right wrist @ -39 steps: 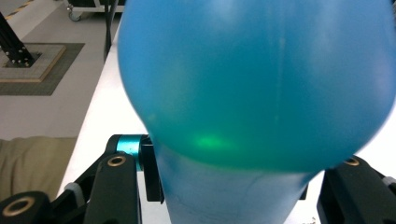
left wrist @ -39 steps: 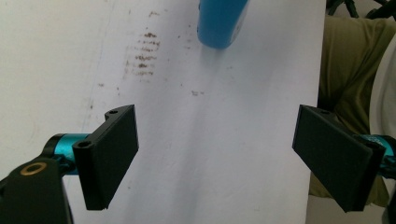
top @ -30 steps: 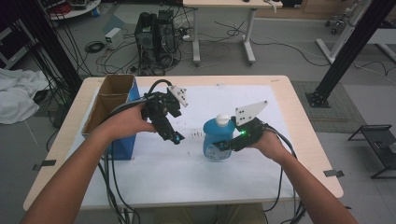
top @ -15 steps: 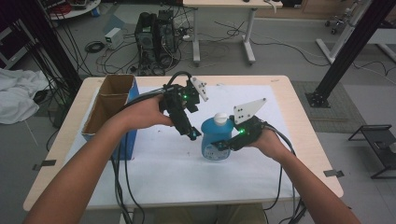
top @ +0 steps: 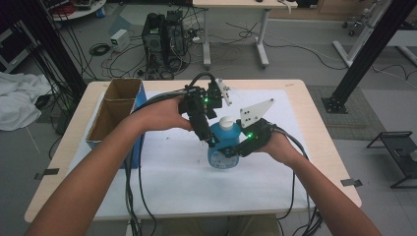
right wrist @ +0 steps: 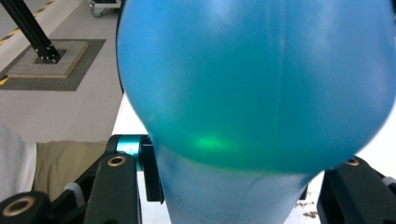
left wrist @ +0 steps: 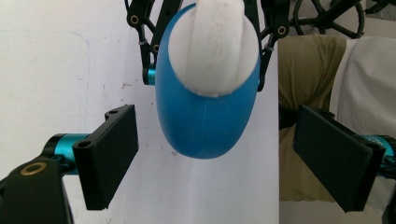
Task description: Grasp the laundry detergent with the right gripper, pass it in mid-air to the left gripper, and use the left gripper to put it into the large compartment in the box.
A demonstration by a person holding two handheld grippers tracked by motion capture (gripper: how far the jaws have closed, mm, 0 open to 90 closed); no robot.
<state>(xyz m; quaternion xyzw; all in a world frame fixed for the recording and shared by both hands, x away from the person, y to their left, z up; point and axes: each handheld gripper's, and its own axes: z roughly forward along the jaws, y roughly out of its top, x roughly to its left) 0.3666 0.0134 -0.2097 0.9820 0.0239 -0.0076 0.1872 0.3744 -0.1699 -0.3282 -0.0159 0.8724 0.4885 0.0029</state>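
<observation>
- Blue bottle (top: 223, 150) stands upright near the middle of the white sheet (top: 172, 172) covering the tabletop (top: 314, 128), its white cap (top: 226, 122) on top.
- Cardboard box (top: 115, 110), with two open compartments, sits at about 9 o'clock from the bottle, well apart from it at the sheet's edge.
- Right hand-held gripper (top: 231, 150) comes in from 3 o'clock, its jaws clamped on the bottle's body.
- Left hand-held gripper (left wrist: 215, 158) hangs over the cap from 11 o'clock, jaws spread wide, pads clear of bottle and cap.
</observation>
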